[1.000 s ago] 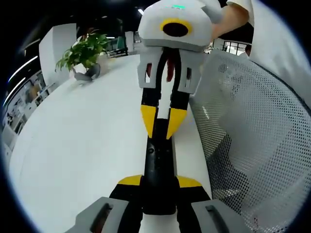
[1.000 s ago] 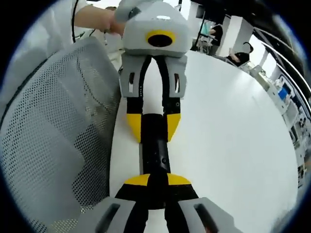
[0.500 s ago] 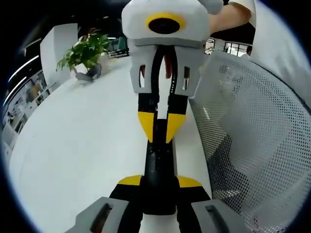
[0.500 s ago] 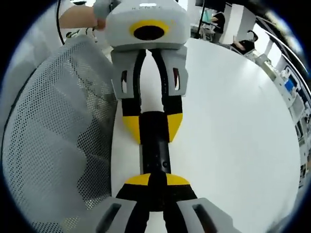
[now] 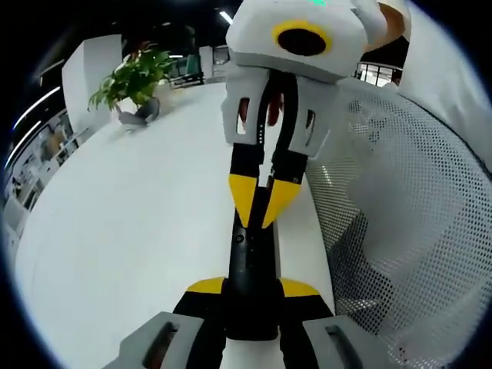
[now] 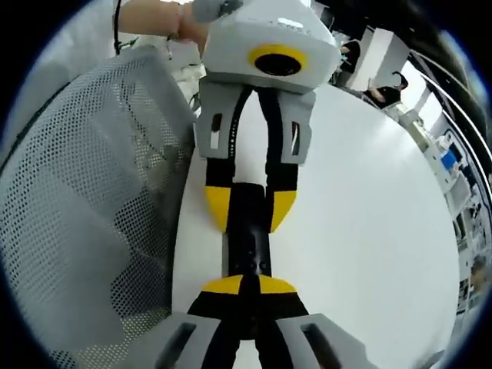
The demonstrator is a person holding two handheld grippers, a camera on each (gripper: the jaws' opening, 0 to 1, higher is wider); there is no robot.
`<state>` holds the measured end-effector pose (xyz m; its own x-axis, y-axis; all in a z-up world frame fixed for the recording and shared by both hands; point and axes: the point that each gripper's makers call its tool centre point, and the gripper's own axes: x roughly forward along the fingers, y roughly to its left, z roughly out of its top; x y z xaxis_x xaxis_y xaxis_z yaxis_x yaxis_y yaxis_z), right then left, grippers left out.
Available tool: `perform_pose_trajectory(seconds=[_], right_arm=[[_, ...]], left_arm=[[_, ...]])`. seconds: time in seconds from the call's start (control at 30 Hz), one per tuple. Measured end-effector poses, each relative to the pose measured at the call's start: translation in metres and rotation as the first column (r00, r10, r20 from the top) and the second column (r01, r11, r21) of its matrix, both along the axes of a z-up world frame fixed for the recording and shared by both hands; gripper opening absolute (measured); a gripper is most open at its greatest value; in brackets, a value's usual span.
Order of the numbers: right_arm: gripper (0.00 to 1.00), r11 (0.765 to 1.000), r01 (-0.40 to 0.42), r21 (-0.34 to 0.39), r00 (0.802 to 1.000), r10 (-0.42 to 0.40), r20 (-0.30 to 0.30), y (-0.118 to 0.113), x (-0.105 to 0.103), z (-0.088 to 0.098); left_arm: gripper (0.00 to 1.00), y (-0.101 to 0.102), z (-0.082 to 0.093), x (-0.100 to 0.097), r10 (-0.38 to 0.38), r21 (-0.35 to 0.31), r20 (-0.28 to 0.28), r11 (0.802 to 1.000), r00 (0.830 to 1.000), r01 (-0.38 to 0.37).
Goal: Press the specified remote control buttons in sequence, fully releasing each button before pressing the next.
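1. The remote lies on the white table, close to the edge by a mesh chair back. It is long, black and narrow, held end to end between the two tools.
2. The left gripper straddles the remote's near end, jaws pinched against its sides. My reading: this is a brace, so the body does not skid when a button is pushed.
3. The right gripper faces it from the far end. Its yellow tips are drawn close together, nearly meeting, over the remote's top face; I judge them closed to a point to serve as a single presser.
4. Whether the tips touch a button I cannot tell. In the right gripper view its own tips hide the spot.
5. A potted plant stands well beyond the right gripper, far from the work.
6. Judgement: a press or release is in hand; the count of presses cannot be read.
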<state>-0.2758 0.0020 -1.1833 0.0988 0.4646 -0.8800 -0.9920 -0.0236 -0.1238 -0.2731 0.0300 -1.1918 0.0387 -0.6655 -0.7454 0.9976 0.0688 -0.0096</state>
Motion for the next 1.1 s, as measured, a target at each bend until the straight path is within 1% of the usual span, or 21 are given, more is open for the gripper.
perform_pose_trajectory(seconds=[0.07,0.13,0.2,0.37,0.5,0.6,0.63,0.67,0.7,0.87,0.97,1.03,1.1], right_arm=[[0.00,0.999,0.043,0.006,0.999,-0.043,-0.029,-0.0017,0.0015,0.0001],[0.00,0.999,0.038,0.013,0.999,-0.037,-0.030,-0.0031,0.0028,0.0003],[0.00,0.998,0.057,0.020,0.997,-0.057,-0.043,-0.0028,0.0020,0.0002],[0.00,0.999,0.036,-0.011,0.999,-0.036,-0.024,-0.0025,0.0016,-0.0002],[0.00,0.998,0.064,-0.023,0.996,-0.065,-0.053,-0.0026,0.0038,-0.0008],[0.00,0.997,0.070,-0.042,0.996,-0.072,-0.052,-0.0018,0.0031,-0.0024],[0.00,0.997,0.061,-0.046,0.997,-0.063,-0.045,-0.0025,0.0029,-0.0027],[0.00,0.997,0.067,-0.044,0.997,-0.069,-0.047,-0.0028,0.0036,-0.0025],[0.00,0.990,0.135,-0.030,0.988,-0.137,-0.078,-0.0030,0.0034,-0.0029],[0.00,0.991,0.131,-0.003,0.989,-0.131,-0.062,-0.0038,0.0041,-0.0017],[0.00,0.986,0.164,0.037,0.981,-0.159,-0.114,-0.0035,0.0051,-0.0002],[0.00,0.985,0.162,0.060,0.981,-0.154,-0.121,-0.0056,0.0052,0.0005],[0.00,0.985,0.162,0.058,0.980,-0.154,-0.127,-0.0089,0.0044,0.0008]], left_arm=[[0.24,0.0005,-0.0001,0.0002,0.009,-0.006,0.000,1.000,1.000,-0.009],[0.24,0.0009,0.0001,0.0001,0.015,-0.016,-0.001,1.000,1.000,-0.015],[0.24,0.0007,0.0002,0.0002,0.016,-0.016,-0.001,1.000,1.000,-0.016],[0.24,0.0002,-0.0005,0.0007,0.019,-0.004,-0.001,1.000,1.000,-0.019],[0.24,0.0000,-0.0008,0.0008,0.025,-0.014,-0.003,1.000,1.000,-0.025],[0.24,-0.0002,-0.0011,0.0010,0.024,-0.009,-0.002,1.000,1.000,-0.024],[0.24,-0.0002,-0.0012,0.0010,0.023,-0.008,-0.001,1.000,1.000,-0.023],[0.24,-0.0003,-0.0014,0.0011,0.021,-0.007,0.000,1.000,1.000,-0.021],[0.24,-0.0004,-0.0014,0.0011,0.022,-0.008,0.000,1.000,1.000,-0.022],[0.24,-0.0007,-0.0014,0.0012,0.023,-0.004,0.001,1.000,1.000,-0.023],[0.24,-0.0007,-0.0012,0.0010,0.020,0.003,0.000,1.000,1.000,-0.020],[0.24,-0.0007,-0.0011,0.0009,0.023,0.006,-0.001,1.000,1.000,-0.023],[0.24,-0.0008,-0.0009,0.0009,0.026,0.003,0.000,1.000,1.000,-0.026]])
